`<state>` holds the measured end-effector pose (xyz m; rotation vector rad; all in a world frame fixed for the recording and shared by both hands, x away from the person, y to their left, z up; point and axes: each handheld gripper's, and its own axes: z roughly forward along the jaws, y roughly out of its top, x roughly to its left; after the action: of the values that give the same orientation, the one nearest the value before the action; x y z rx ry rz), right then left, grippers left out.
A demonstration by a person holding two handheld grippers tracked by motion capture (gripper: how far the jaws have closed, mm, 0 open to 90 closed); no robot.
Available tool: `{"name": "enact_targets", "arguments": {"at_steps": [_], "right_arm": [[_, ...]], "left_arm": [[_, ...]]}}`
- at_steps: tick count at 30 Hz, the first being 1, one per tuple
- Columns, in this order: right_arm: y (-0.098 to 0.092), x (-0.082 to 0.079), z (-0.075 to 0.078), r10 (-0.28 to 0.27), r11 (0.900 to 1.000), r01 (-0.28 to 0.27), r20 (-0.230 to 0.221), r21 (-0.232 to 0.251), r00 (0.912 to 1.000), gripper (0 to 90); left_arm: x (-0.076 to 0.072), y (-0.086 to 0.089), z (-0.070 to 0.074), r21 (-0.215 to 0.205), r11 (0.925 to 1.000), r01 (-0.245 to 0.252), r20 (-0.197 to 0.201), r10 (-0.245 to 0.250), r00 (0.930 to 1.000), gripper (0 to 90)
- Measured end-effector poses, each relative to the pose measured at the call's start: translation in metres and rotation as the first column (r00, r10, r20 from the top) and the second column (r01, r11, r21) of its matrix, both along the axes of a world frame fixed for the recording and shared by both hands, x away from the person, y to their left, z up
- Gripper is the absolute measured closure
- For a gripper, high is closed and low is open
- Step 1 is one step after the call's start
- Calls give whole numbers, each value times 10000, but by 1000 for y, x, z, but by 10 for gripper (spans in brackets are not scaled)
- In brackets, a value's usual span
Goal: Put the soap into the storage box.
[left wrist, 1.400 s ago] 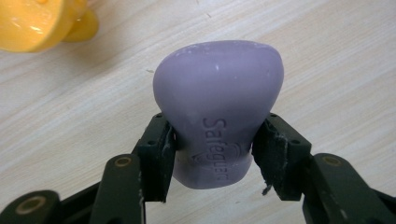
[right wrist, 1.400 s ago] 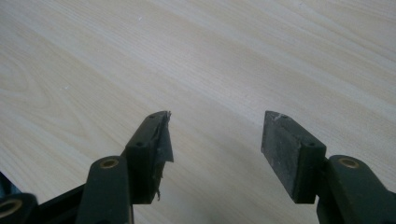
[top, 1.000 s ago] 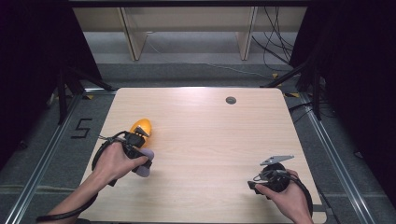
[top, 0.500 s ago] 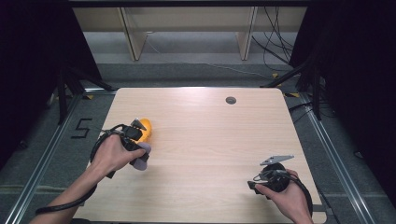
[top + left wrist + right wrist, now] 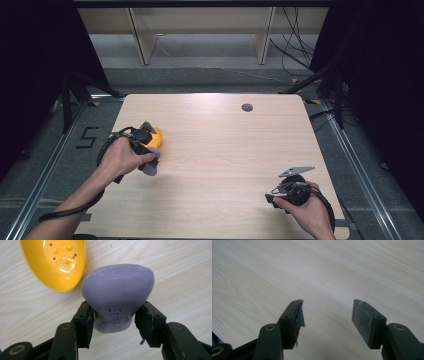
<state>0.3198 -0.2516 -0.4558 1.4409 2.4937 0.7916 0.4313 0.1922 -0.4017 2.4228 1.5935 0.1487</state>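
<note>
The left gripper pinches the purple soap by its narrow end, just beside the yellow dish, so the slick bar could squirt out or knock the light dish aside, while the right gripper waits wide open and empty over bare table.

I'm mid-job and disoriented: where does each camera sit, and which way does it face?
High view: above the person's side, looking forward and down on the pale wooden table; both forearms show.
Left gripper view: on the left hand-held gripper, its jaws clamping a purple soap bar beside a yellow plastic soap dish; high view shares both.
Right gripper view: on the right hand-held gripper, open over bare tabletop.
</note>
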Motion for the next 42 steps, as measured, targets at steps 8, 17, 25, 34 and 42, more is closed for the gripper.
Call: {"name": "enact_targets", "arguments": {"at_steps": [8,17,25,34,42], "right_arm": [[0,-1,1,-46,10000,46,-45,-38,10000,422],[-1,1,0,88,10000,-88,83,-34,9999,422],[-1,1,0,119,9999,-119,91,-43,9999,422],[-1,1,-1,138,9999,-138,98,-45,9999,422],[-1,1,-1,137,9999,-137,89,-42,9999,422]], "left_arm": [[11,2,4,-19,10000,-56,-5,56,10000,495],[24,10,6,308,9977,608,93,-611,9981,496],[32,11,9,276,9996,113,30,-114,9999,497],[40,13,8,406,9991,100,-106,-95,9999,497],[46,13,12,423,9991,25,14,-25,10000,498]]}}
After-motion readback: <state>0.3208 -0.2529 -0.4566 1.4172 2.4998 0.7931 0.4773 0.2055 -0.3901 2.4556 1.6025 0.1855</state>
